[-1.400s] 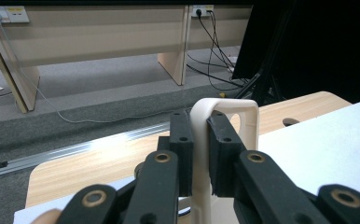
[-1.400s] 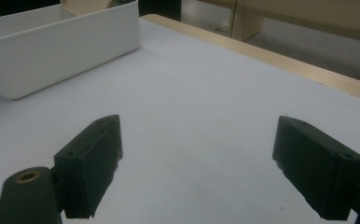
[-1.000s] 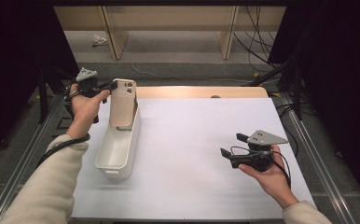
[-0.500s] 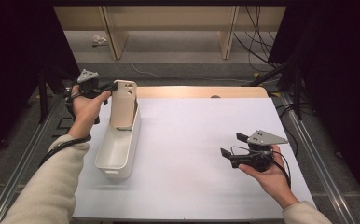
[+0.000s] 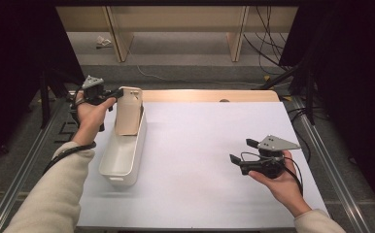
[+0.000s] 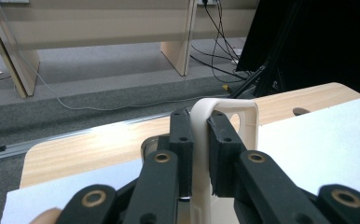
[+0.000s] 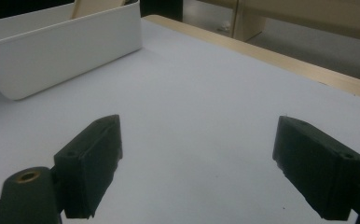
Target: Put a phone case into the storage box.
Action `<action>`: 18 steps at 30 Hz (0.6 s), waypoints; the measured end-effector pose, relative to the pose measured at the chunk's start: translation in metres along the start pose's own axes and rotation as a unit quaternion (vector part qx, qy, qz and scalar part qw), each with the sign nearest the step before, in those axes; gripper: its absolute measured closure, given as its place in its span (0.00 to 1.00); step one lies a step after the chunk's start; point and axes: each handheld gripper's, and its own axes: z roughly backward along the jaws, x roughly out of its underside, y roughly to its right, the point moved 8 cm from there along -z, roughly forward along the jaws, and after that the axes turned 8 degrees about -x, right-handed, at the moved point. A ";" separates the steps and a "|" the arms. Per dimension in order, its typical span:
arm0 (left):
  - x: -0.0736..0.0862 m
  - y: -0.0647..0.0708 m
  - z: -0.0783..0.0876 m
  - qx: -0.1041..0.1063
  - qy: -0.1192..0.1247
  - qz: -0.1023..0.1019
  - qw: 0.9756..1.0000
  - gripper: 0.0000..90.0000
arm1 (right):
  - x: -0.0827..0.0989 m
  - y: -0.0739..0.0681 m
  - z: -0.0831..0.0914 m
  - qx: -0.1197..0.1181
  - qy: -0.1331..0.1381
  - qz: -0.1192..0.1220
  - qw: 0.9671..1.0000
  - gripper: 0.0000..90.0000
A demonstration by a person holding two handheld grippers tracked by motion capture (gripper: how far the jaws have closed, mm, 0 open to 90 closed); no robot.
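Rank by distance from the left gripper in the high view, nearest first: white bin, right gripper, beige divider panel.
1. beige divider panel: clamped in the left gripper, standing at the bin's far end.
2. white bin: just below it, left side of table.
3. right gripper: far right, jaws open.

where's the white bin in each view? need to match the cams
High view: the white bin lies left of centre on the white table sheet, a beige panel standing at its far end, gripped by the left gripper.
Left gripper view: I cannot make out the bin; the beige panel sits between the jaws.
Right gripper view: the bin is at upper left.
Shared landmark: the beige panel.
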 end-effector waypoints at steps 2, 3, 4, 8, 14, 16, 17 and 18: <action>0.001 0.000 -0.001 0.000 -0.001 0.001 1.000 0.90 | 0.000 0.000 0.000 0.000 0.000 0.000 1.000 0.18; 0.002 0.000 -0.001 0.001 -0.002 0.001 1.000 0.90 | 0.000 0.000 0.000 0.000 0.000 0.000 1.000 0.18; 0.002 0.001 -0.001 0.001 -0.002 0.001 1.000 0.90 | 0.000 0.000 0.000 0.000 0.000 0.000 1.000 0.18; 0.003 0.000 -0.002 0.001 -0.003 0.001 1.000 0.90 | 0.000 0.000 0.000 0.000 0.000 0.000 1.000 0.18; 0.006 -0.001 -0.005 -0.001 -0.007 0.002 1.000 0.90 | 0.000 0.000 0.000 -0.001 0.000 0.000 1.000 0.18; 0.007 -0.002 -0.005 -0.001 -0.010 0.002 1.000 0.90 | 0.000 0.000 0.000 -0.001 0.000 0.000 1.000 0.18; 0.008 -0.002 -0.006 -0.002 -0.011 0.002 1.000 0.90 | 0.000 0.000 0.000 -0.001 0.000 0.000 1.000 0.18; 0.008 -0.002 -0.006 -0.003 -0.011 0.002 1.000 0.90 | 0.000 0.000 0.000 -0.001 0.000 0.000 1.000 0.18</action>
